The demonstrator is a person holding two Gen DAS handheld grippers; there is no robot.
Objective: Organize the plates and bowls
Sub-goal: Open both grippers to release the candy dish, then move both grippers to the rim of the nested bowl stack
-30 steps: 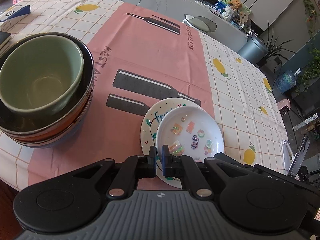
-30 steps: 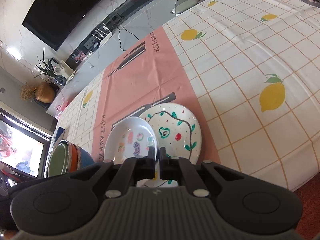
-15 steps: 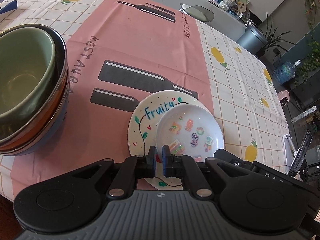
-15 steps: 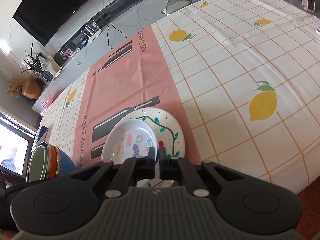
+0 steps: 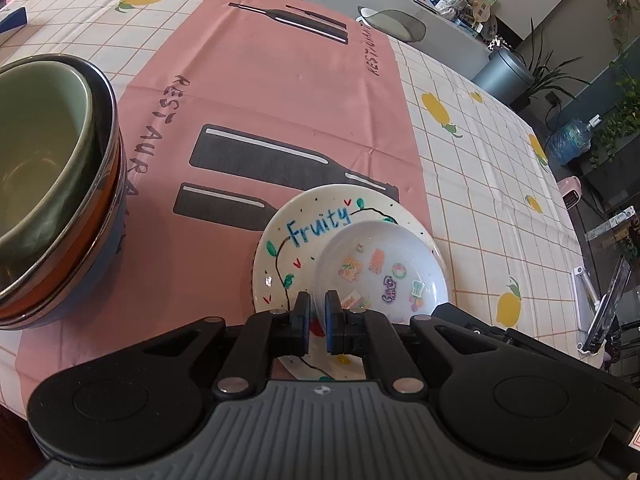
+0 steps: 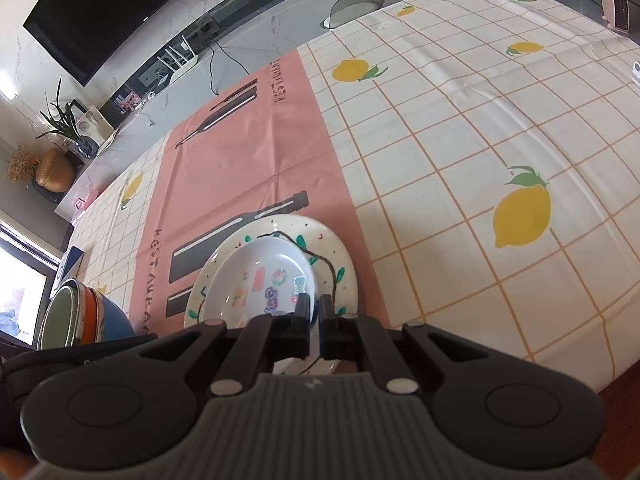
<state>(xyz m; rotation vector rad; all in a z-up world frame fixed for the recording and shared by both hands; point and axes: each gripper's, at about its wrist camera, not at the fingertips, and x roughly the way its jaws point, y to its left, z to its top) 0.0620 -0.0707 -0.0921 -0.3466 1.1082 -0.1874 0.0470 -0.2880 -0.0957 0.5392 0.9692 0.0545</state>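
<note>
A small white sticker plate (image 5: 380,268) rests on a larger white "Fruity" plate (image 5: 304,232) on the pink runner. My left gripper (image 5: 317,308) is shut on the small plate's near-left rim. My right gripper (image 6: 315,308) is shut on the small plate's (image 6: 260,280) near-right rim, over the big plate (image 6: 336,248). A stack of bowls, green bowl on top (image 5: 36,160), stands at the left; it also shows in the right wrist view (image 6: 76,316).
The lemon-print tablecloth (image 6: 480,140) covers the table, with its front edge close below the plates. A blue book (image 5: 12,20) lies at the far left. A chair back (image 5: 392,26) stands beyond the far edge.
Both grippers moved together with the small plate; it now sits more centred over the Fruity plate. The bowl stack has slid further left in the left wrist view.
</note>
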